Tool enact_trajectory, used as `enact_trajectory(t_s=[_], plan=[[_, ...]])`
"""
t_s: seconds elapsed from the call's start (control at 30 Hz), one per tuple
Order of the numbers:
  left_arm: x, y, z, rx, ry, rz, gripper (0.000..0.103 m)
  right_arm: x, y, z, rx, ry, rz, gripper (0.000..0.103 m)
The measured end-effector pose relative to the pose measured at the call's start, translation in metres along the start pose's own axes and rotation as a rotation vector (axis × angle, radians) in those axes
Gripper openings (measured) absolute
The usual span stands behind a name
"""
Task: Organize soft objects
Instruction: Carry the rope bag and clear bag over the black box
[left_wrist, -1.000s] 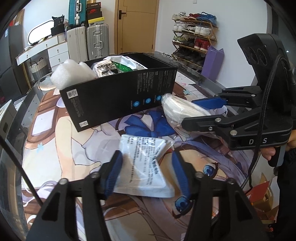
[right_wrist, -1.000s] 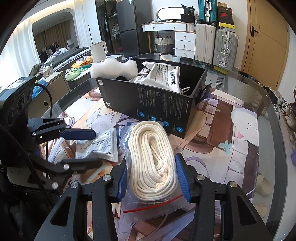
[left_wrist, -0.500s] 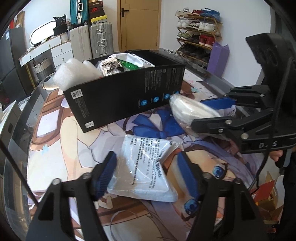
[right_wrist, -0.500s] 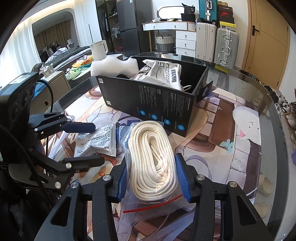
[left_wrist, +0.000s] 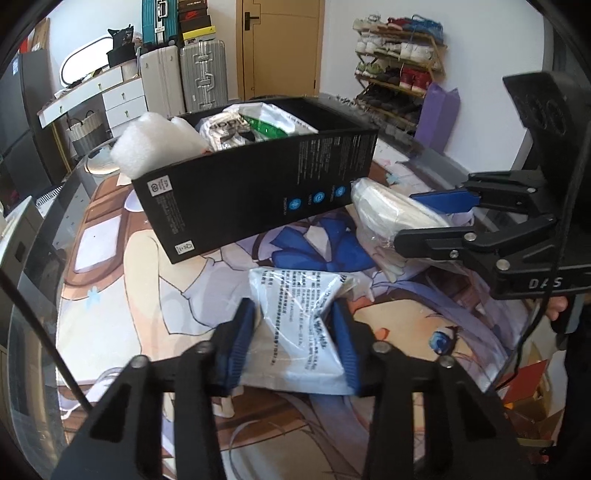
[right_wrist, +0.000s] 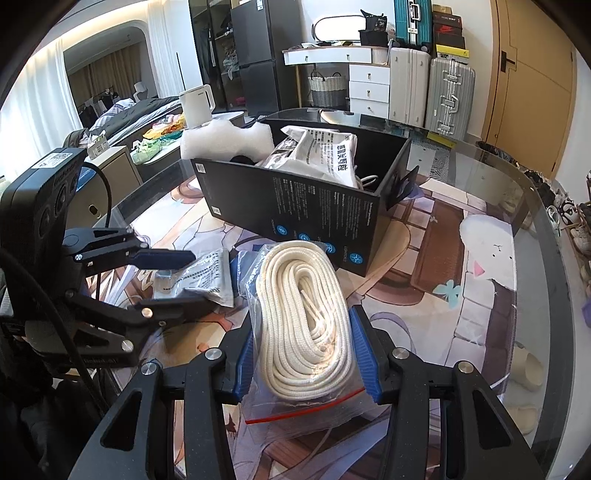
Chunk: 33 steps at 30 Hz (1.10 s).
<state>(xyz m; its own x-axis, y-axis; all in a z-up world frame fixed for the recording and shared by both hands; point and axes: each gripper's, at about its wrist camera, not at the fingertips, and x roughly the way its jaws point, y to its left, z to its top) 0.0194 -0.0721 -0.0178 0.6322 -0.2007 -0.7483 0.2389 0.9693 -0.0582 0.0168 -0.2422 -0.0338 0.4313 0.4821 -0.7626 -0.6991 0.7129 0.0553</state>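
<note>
We have both grippers loaded. Our right gripper (right_wrist: 304, 354) pinches the bag of rope (right_wrist: 304, 314) across its narrow width, so the coil stays bundled and the red seal trails toward us. Our left gripper (left_wrist: 291, 339) squeezes the white packet (left_wrist: 299, 321), which buckles upward between the pads; it looks barely raised off the desk (left_wrist: 110, 288), though we cannot tell if its near edge touches. The black box (left_wrist: 251, 199), toward the far edge of the desk, already holds a foam piece (left_wrist: 155, 144) and other packets, so both items likely go there. Free room inside appears at the box's right end; the two grippers sit close, so we judge they should enter one after the other.
</note>
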Motion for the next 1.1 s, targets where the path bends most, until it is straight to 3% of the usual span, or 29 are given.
enact_trajectory(t_s=[0.57, 0.87, 1.1], plan=[[-0.037, 0.002, 0.008, -0.028, -0.137, -0.032, 0.033, -0.029, 0.002, 0.01, 0.014, -0.151, 0.024, 0.047], [-0.061, 0.022, 0.032, -0.082, -0.248, -0.032, 0.033, -0.044, 0.001, 0.021, 0.078, -0.252, 0.021, 0.047], [-0.065, 0.037, 0.06, -0.111, -0.298, -0.023, 0.033, -0.036, 0.002, 0.047, 0.124, -0.256, -0.003, 0.047]])
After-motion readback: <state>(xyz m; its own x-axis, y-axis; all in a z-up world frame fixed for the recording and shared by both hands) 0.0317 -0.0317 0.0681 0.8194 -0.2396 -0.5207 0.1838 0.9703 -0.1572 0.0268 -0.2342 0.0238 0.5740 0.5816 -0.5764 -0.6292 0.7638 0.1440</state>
